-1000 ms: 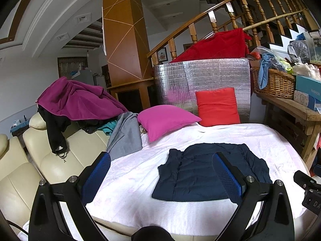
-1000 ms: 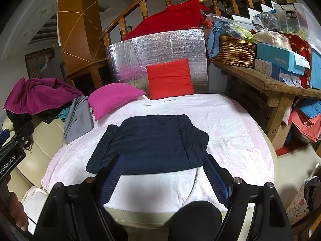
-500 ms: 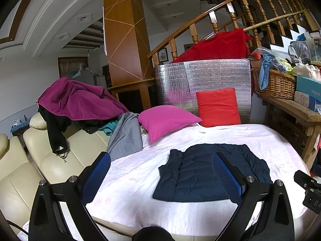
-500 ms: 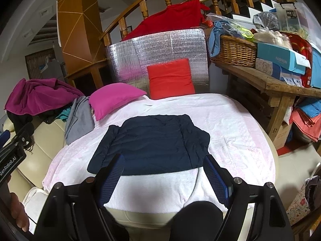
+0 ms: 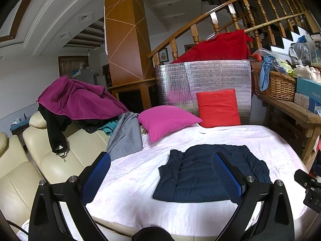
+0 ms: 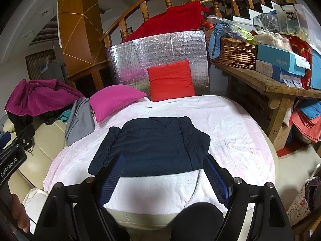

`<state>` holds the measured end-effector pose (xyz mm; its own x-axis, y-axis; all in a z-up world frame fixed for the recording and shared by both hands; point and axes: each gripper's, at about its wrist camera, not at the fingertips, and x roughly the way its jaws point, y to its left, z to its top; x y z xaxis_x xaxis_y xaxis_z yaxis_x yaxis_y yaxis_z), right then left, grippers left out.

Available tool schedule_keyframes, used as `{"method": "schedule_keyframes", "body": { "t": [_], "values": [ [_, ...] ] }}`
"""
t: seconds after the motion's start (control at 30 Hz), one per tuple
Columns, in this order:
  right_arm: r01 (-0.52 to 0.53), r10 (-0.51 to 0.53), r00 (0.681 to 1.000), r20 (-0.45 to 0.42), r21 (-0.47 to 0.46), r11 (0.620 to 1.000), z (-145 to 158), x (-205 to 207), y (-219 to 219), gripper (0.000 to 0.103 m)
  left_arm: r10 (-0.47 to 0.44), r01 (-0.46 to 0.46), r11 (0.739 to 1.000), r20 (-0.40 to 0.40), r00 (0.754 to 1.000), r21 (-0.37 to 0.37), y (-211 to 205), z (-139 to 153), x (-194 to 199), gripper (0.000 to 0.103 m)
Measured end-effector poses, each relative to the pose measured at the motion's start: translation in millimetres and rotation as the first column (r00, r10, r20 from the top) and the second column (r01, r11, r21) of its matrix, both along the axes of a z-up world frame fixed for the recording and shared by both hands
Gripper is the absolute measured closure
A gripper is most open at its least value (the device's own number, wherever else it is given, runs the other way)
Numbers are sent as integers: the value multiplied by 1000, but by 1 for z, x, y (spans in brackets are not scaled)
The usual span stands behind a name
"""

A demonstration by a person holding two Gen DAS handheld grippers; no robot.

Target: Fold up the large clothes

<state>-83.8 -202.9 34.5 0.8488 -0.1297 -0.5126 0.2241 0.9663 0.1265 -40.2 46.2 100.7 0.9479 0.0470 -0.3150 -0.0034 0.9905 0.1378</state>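
- The dark navy quilted jacket (image 6: 154, 146) was seen spread flat on the pale pink blanket (image 6: 230, 132) covering the round bed, in the lower middle of the right wrist frame; in the left wrist frame it (image 5: 202, 172) lay right of centre.
- The left hand-held gripper (image 5: 160, 178) was held with its blue-padded fingers (image 5: 96, 176) spread wide, nothing between them, above the near edge of the bed.
- The right hand-held gripper (image 6: 162, 178) was likewise spread apart and empty, its fingertips framing the jacket's near hem without touching it.
- A magenta pillow (image 6: 116, 98) and a red square cushion (image 6: 170, 80) were placed at the far side of the bed, the cushion propped against a silver foil-covered panel (image 6: 158, 54).
- A grey garment (image 5: 126, 136) was draped over the bed's left edge, beside a cream leather sofa (image 5: 50, 160) carrying a purple fleece garment (image 5: 80, 100).
- A wicker basket (image 6: 234, 54) was set on a wooden bench (image 6: 270, 84) in the upper right of the right wrist frame.
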Motion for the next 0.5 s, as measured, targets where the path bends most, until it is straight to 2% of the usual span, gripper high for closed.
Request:
{"method": "schedule_keyframes", "body": {
  "t": [0.5],
  "values": [
    [8, -8, 1000, 4, -14, 1000, 2, -1, 8, 20, -19, 19, 1000, -6, 1000, 5, 1, -1, -2, 2]
  ]
}}
